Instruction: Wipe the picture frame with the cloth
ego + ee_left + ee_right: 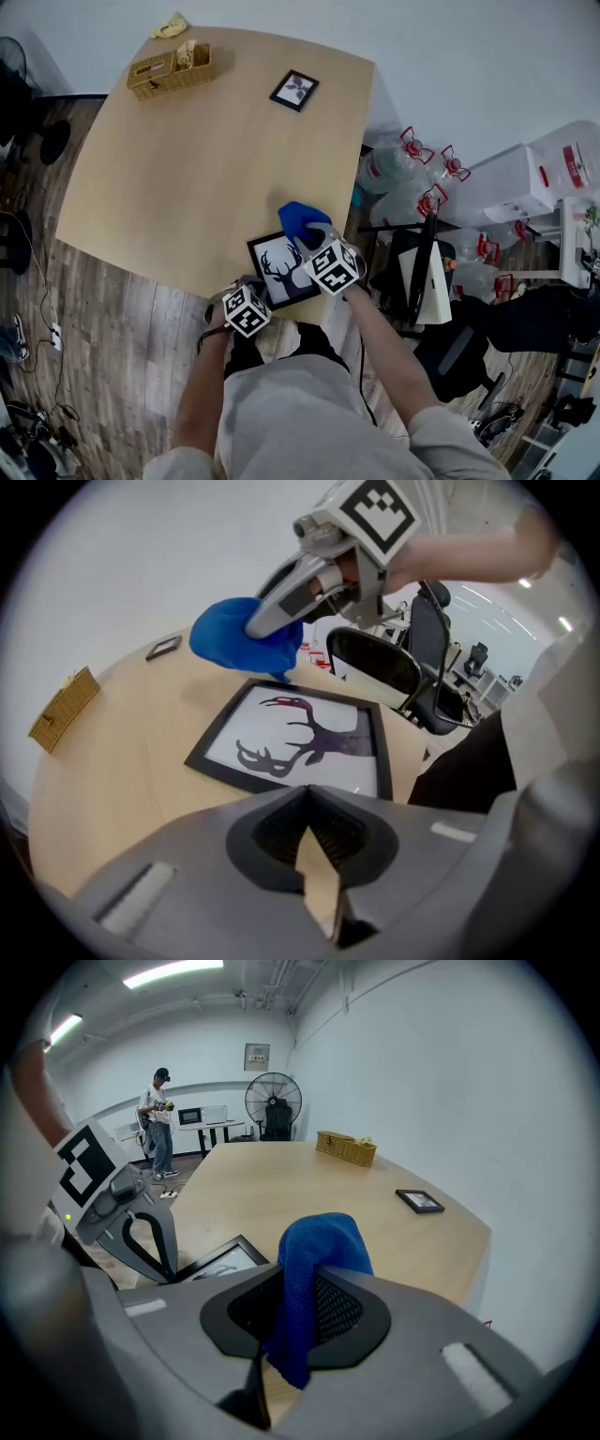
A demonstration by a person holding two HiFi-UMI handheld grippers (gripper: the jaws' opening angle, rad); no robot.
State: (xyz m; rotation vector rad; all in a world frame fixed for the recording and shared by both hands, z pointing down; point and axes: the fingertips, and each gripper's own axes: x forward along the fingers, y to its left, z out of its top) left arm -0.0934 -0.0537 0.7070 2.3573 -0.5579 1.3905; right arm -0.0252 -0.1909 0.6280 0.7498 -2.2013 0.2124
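The picture frame (pixel 281 270) lay flat on the table (pixel 187 169) at its near edge, toward the right. The cloth (pixel 300 221), held in the right gripper (pixel 317 242), sat at the frame's far right corner. The left gripper (pixel 251 291) was just beside its near left corner. A smaller frame (pixel 294 90) lay far back, with a basket (pixel 171 71) at the far left corner.

Probably an office: desks (pixel 211 1127), office chair (pixel 375 667), standing fan (pixel 273 1101).

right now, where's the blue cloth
In the head view the blue microfibre cloth is pinched in the right gripper, at the far edge of the black-framed deer picture near the wooden table's near right corner.
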